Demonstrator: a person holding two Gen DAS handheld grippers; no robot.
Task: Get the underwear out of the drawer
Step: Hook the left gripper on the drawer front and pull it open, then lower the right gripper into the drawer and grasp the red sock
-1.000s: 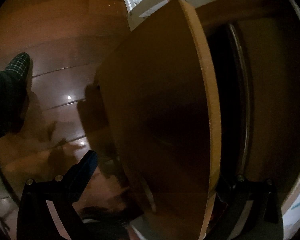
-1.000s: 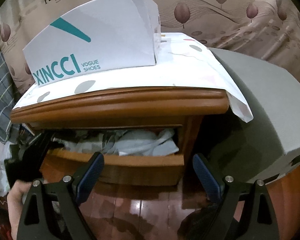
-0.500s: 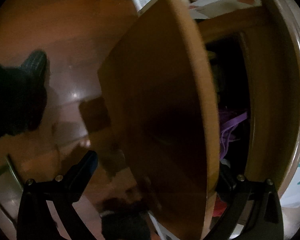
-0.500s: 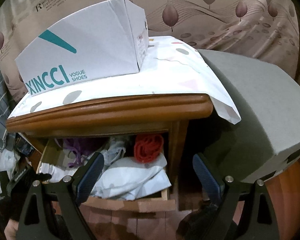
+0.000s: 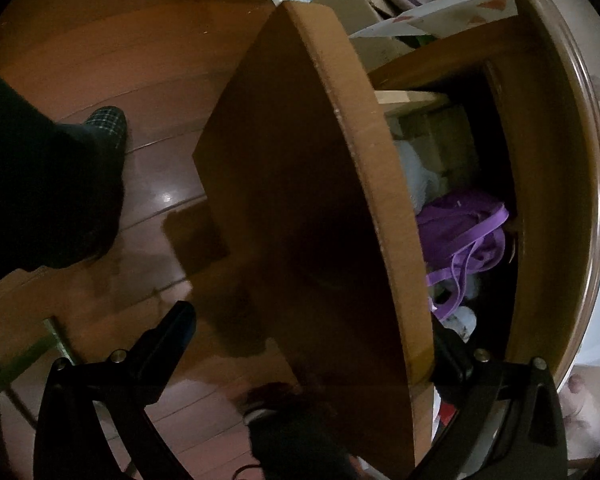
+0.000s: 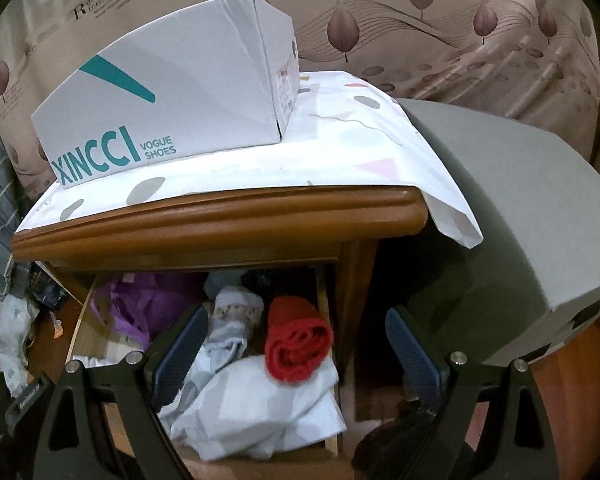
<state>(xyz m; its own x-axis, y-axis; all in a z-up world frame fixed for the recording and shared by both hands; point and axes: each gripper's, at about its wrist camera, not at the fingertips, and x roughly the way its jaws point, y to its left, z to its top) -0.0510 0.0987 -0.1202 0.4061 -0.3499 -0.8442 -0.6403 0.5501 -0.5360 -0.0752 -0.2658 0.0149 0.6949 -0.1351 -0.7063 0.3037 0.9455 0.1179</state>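
Shoe box (image 6: 172, 108) sits on cloth (image 6: 340, 152) covering nightstand top (image 6: 220, 216). Drawer (image 6: 260, 464) below is pulled out; inside: bra (image 6: 148, 296) at left, rolled underwear (image 6: 296, 340) at right, socks (image 6: 232, 316) between them, crumpled garment (image 6: 256, 404) in front. Block (image 6: 500, 216) right of nightstand. Left tongs (image 5: 312, 344) straddle drawer front (image 5: 300, 220).

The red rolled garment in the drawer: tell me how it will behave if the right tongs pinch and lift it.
The red rolled garment looks like soft knit, so it will probably squash between the fingers rather than resist. Its coil looks loose, so it may unroll and dangle. It rests on the crumpled white cloth, which might drag along.
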